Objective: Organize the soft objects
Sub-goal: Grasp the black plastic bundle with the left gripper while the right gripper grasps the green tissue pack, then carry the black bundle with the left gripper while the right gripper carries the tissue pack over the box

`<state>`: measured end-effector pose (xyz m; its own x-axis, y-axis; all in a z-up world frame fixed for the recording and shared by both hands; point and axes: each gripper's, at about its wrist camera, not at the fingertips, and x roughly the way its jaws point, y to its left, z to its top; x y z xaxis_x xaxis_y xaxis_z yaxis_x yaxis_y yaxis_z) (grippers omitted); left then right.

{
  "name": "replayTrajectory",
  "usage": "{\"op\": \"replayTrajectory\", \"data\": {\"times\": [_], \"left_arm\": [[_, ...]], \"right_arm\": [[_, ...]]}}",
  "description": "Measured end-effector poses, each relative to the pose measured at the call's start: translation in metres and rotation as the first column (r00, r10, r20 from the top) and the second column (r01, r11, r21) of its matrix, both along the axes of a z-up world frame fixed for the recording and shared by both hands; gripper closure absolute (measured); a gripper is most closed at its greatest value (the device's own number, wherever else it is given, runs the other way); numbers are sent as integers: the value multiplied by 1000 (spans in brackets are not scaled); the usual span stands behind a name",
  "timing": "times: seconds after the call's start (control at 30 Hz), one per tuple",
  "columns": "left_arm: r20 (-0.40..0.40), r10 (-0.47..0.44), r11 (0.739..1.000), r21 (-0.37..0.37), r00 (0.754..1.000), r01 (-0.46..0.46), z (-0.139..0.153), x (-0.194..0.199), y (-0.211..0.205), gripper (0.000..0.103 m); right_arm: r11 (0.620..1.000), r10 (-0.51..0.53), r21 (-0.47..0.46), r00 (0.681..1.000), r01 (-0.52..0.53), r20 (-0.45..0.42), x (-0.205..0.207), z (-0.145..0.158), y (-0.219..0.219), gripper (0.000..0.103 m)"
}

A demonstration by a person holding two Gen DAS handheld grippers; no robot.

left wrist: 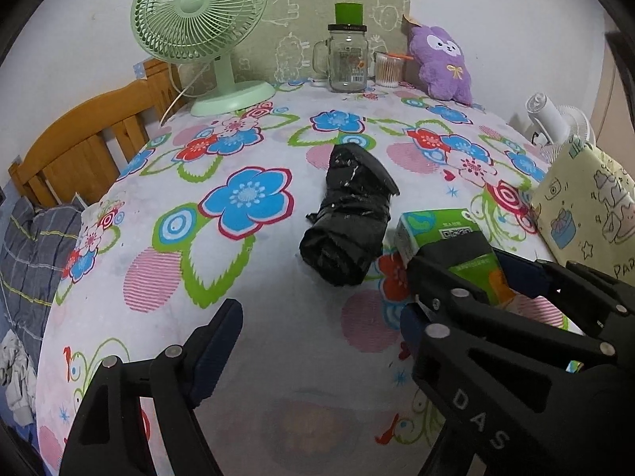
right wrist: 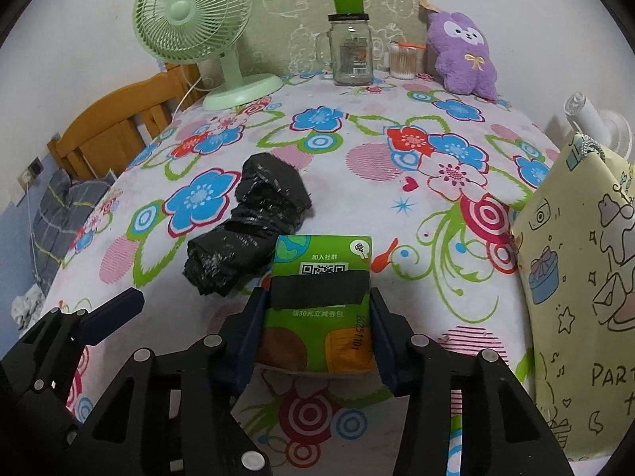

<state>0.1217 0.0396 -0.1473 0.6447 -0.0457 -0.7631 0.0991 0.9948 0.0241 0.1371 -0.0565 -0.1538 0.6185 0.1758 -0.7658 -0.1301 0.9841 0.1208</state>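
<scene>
Flower-printed cloth (right wrist: 357, 182) spread over the surface. Green tissue pack (right wrist: 323, 297) lying near the front edge, a black strip across its face; right gripper (right wrist: 317, 337) set around it, blue pads against both long sides — jaws closed to the pack's width, gripping it. Roll of black plastic bags (right wrist: 246, 230) just left of the pack, lying slantwise, touching or nearly touching the pack's far corner. Left gripper (left wrist: 313, 341) hovering above bare cloth in front of the roll — jaws spread wide, nothing between them. Yellow cartoon-print gift bag (right wrist: 575, 297) standing upright at the right edge. Along the back wall: green desk fan (right wrist: 198, 20), glass mug jar (right wrist: 351, 51) under a green cap, tub of cotton swabs (right wrist: 403, 61), purple plush toy (right wrist: 464, 55) propped upright. Wooden headboard (left wrist: 79, 146) and grey checked bedding (left wrist: 31, 254) off the left side.
</scene>
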Motion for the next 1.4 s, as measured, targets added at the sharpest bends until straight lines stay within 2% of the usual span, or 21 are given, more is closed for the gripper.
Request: {"op": "replayTrajectory", "data": {"times": [0.4,0.73,0.83,1.0,1.1,1.4], "left_arm": [[40,-42,998,41,998,40,16,19,-20,24],[29,-67,997,45,997,66,11,37,-28,32],[16,-66,997,46,998,65,8,42,-28,39],[-5,-49,997,58,999,49,3,45,-26,59],[-4,-55,997,52,998,56,3,44,-26,64],[6,-55,998,21,998,55,8,33,-25,66]], "right_arm": [[999,-48,18,998,47,41,13,16,-19,51],[997,-76,34,996,75,34,27,13,-29,51],[996,-81,35,996,80,27,30,10,-30,51],[997,-73,33,997,73,18,33,6,-28,51],[997,-69,34,997,68,17,34,6,-28,51],[998,-57,31,998,56,28,26,9,-26,51]]}}
